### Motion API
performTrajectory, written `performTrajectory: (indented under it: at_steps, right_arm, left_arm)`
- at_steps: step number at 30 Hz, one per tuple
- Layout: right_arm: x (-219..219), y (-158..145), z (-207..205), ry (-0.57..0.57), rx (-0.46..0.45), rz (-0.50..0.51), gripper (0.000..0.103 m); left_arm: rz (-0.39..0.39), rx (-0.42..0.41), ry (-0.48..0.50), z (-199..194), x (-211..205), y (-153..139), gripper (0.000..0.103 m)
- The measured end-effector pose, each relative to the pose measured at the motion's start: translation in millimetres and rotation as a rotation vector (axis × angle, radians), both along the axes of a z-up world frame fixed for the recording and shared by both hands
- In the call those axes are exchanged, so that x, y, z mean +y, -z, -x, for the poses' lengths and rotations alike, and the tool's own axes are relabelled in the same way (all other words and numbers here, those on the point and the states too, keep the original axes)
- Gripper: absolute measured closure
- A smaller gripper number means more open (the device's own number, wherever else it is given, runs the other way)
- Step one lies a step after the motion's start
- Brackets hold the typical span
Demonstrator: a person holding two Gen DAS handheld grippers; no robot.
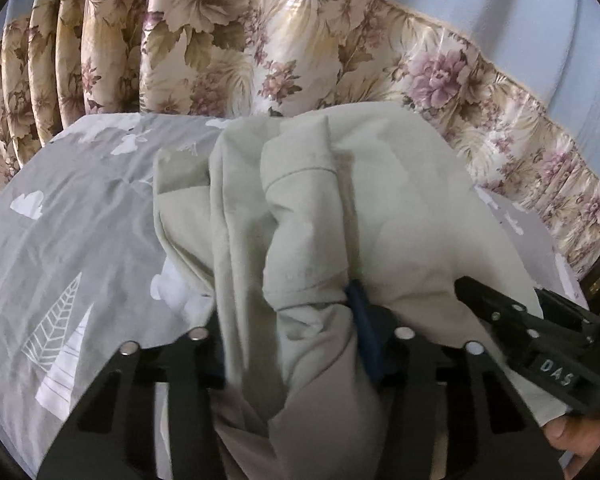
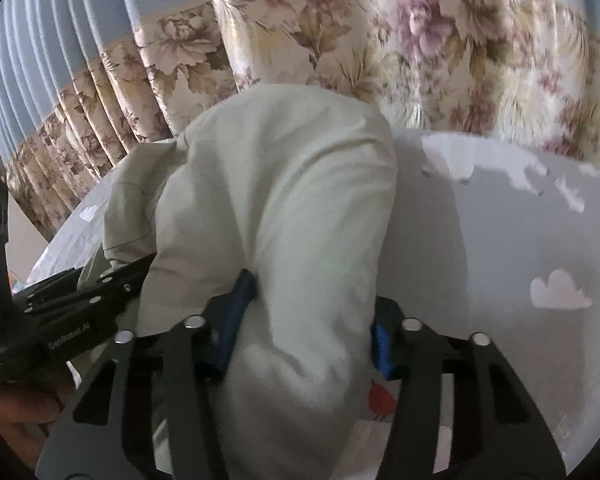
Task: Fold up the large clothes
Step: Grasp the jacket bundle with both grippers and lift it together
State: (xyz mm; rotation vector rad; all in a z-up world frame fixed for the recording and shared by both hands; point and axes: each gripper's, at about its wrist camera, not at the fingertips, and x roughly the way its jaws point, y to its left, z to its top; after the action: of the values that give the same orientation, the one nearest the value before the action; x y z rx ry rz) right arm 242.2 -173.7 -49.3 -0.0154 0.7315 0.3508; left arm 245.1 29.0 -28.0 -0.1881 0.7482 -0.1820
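Note:
A pale greenish-white garment (image 1: pixel 320 200) lies bunched on the bed and rises in a thick fold between both grippers. My left gripper (image 1: pixel 288 312) is shut on a gathered wad of it; one blue pad (image 1: pixel 360 320) shows against the cloth, the other is hidden under the fabric. In the right wrist view the same garment (image 2: pixel 292 184) bulges up from my right gripper (image 2: pixel 308 320), whose blue pads (image 2: pixel 236 320) press on it from both sides. The two grippers sit close side by side: the right one's black body (image 1: pixel 540 340) shows at the left view's right edge.
A grey bed sheet (image 1: pixel 60 240) with white clouds and trees lies under the garment and stretches to the right (image 2: pixel 500 240). A floral curtain (image 1: pixel 260 40) hangs right behind the bed. A person's hand (image 1: pixel 572 436) shows at the lower right.

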Motion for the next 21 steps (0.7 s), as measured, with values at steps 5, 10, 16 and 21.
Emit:
performTrajectory:
  at_steps: [5,10,16,21]
  right_arm:
    - [-6.2,-15.6,5.5,-0.013,-0.038,0.009,0.067]
    - [-32.3,-42.1,19.0,0.018,-0.128,0.107,0.068]
    - [-112.2,-63.0,15.1,0.153,-0.197,0.224,0.068]
    - [-170.3,-38.4,-5.1,0.206,-0.158,0.313,0.058]
  left_arm:
    - [0.014,-0.028,0.023,7.1,-7.8,-13.1,0.067]
    - [-0.041,-0.094,0.124,7.2,-62.7,-45.8,0.078]
    - [0.020,-0.069,0.238,-21.9,-160.8,-51.1,0.078]
    - [0.030,0.020,0.200,-34.7,-202.5,-26.9,0.067]
